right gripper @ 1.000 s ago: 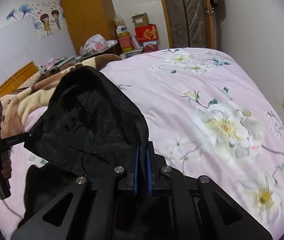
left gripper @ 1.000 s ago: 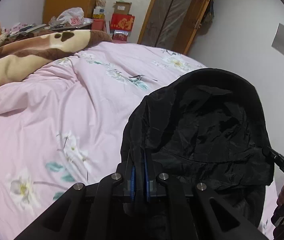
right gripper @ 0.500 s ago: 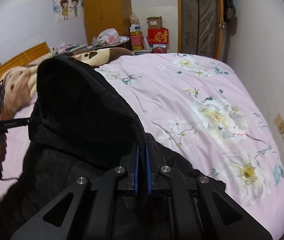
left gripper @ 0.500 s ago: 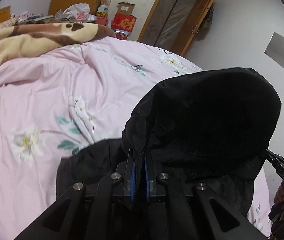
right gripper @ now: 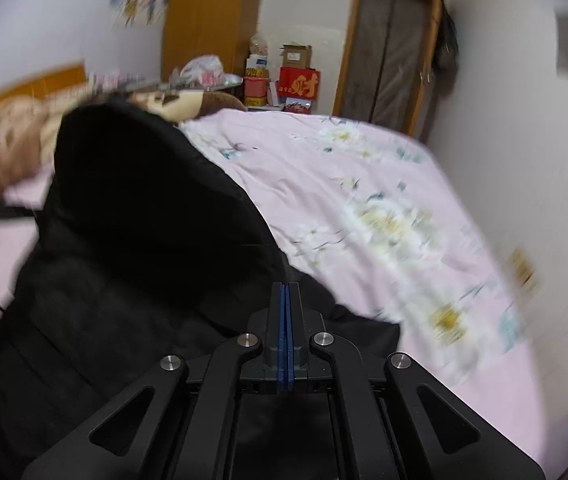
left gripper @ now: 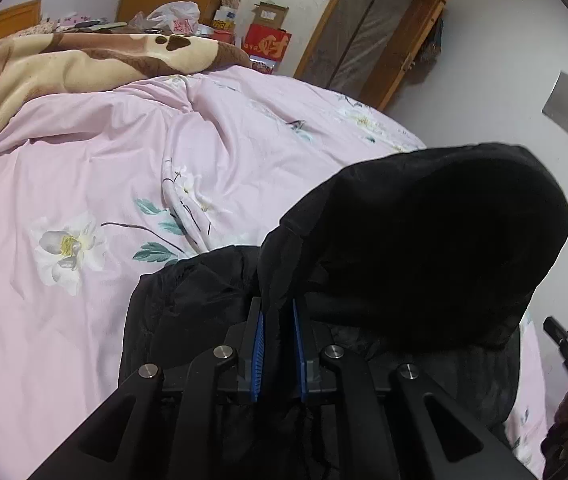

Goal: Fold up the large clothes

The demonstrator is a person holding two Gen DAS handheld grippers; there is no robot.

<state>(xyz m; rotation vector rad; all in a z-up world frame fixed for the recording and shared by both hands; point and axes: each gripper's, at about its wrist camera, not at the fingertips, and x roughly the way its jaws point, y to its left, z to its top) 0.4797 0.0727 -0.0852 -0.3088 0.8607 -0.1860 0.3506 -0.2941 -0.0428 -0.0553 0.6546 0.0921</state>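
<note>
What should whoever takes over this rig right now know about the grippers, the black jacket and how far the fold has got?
Left gripper: pinching the hood edge of the black jacket, jaws starting to open, fabric between the pads.
Right gripper: shut, apparently on the hood's other edge; that view is blurred.
Jacket: body lies on the pink quilt at the near edge of the bed; the hood is raised between the two grippers.
Done: jacket laid on the bed, hood lifted.
Left: lay the hood onto the body, then fold the rest; no finished fold is visible.
</note>
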